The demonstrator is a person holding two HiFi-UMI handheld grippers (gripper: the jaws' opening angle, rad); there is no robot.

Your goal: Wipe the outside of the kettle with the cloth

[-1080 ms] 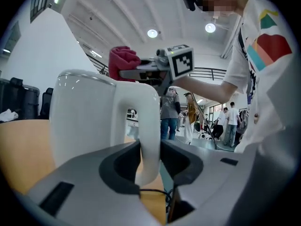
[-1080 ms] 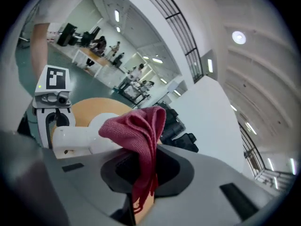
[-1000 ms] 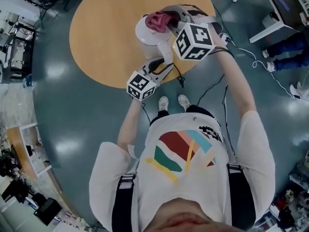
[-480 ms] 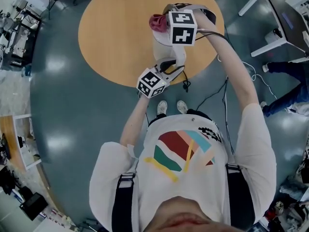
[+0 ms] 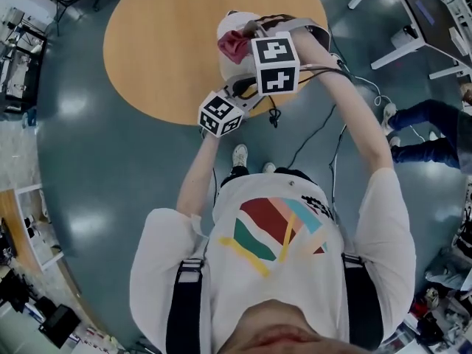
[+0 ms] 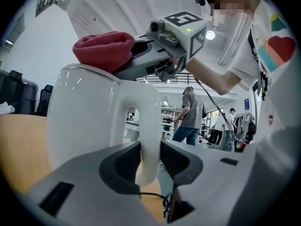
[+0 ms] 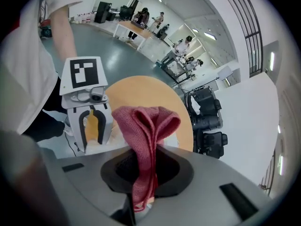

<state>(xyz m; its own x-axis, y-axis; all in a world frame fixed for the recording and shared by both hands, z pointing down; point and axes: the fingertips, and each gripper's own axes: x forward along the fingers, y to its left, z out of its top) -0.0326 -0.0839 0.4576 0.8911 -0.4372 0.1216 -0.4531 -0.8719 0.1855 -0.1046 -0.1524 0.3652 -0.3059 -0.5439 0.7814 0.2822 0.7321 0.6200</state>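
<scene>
Since a second ago my right claw (image 7: pixel 145 169) has swung from the right of the kettle (image 6: pixel 84 121) to a place over its top and tipped downward, taking the cloth (image 7: pixel 146 126) with it, while my left claw (image 6: pixel 149 160) has kept its hold at the kettle's handle (image 6: pixel 147 121). My right claw is shut tight on the red cloth: the pads pinch it, a folded bunch stands out past the jaws, and its tail runs down between them. That bunch rests on the kettle's top. My left claw points almost level at the kettle, its jaws clamped on the white handle loop, one pad pressing each side of it. The white kettle stands upright on the round wooden table (image 5: pixel 155 43), near the table edge closest to me. Seen from my head, the right claw's marker cube (image 5: pixel 274 63) covers the kettle's handle side, and my left claw sits just on the kettle's near side, over the table edge. Beyond the kettle a few people (image 6: pixel 190 112) stand well apart from it on the floor (image 5: pixel 110 161)
</scene>
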